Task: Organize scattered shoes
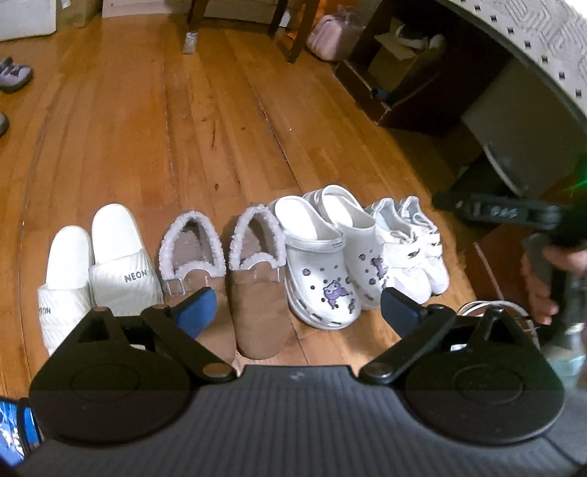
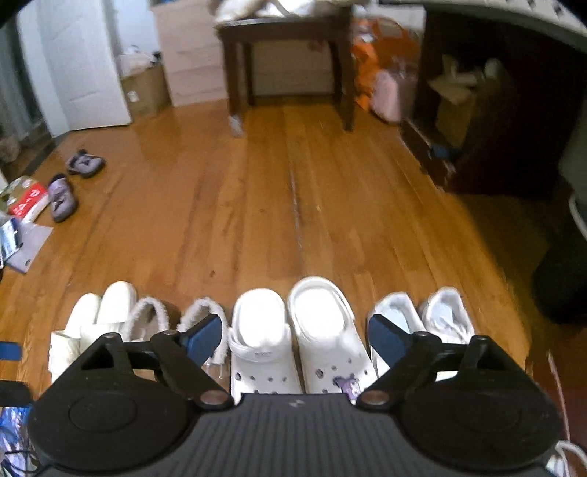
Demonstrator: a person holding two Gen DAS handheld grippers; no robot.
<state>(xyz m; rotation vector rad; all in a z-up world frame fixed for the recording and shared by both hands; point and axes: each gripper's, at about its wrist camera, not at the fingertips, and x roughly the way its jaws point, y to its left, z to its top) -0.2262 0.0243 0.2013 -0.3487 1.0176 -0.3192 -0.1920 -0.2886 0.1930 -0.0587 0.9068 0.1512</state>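
Observation:
Four pairs stand in a row on the wooden floor: white slides, brown fur-lined slippers, white clogs with purple charms, and white sneakers. My left gripper hangs open above the slippers and clogs, with nothing between its blue pads. My right gripper is open over the clogs, with the sneakers to its right and the slippers to its left; it holds nothing. Two purple shoes lie apart at the far left.
A dark wooden table stands at the back, with a cardboard box and a white door to its left. A pink bag and a dark shelf unit are on the right. Papers lie at the left edge.

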